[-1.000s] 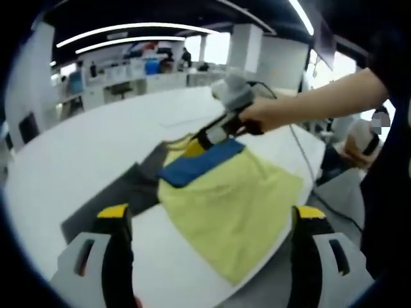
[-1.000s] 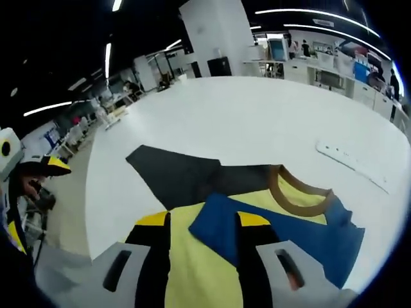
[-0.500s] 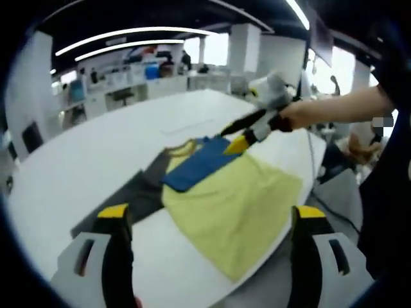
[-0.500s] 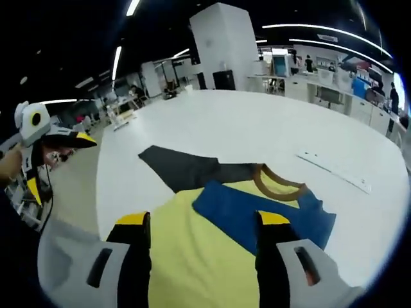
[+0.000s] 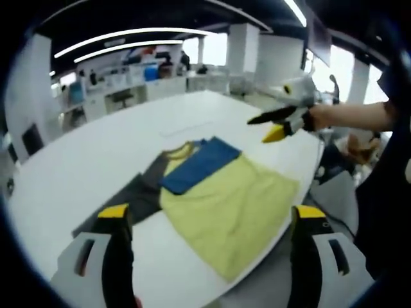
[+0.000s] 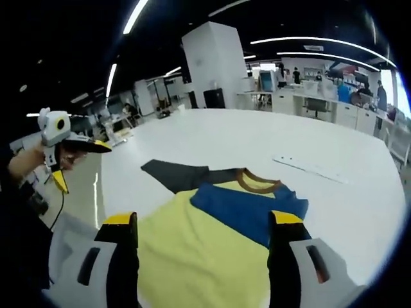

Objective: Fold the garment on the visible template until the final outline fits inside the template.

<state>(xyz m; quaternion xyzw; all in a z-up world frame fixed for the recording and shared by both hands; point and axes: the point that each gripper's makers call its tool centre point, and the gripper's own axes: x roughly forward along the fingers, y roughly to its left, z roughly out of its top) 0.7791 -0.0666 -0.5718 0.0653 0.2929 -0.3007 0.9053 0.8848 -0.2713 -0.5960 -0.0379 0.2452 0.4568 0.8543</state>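
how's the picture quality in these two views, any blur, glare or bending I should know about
Left gripper view: soft all over, the right tool smeared, bright windows washed out, table edge bowed by the fisheye. Right gripper view: somewhat crisper on the yellow garment and its blue sleeve, ceiling light strips curve, dark surround, left tool slightly blurred.

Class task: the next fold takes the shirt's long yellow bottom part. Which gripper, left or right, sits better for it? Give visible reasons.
Probably the left gripper: its open jaws face the garment's yellow hem edge; the right gripper hangs nearer the blue sleeve.
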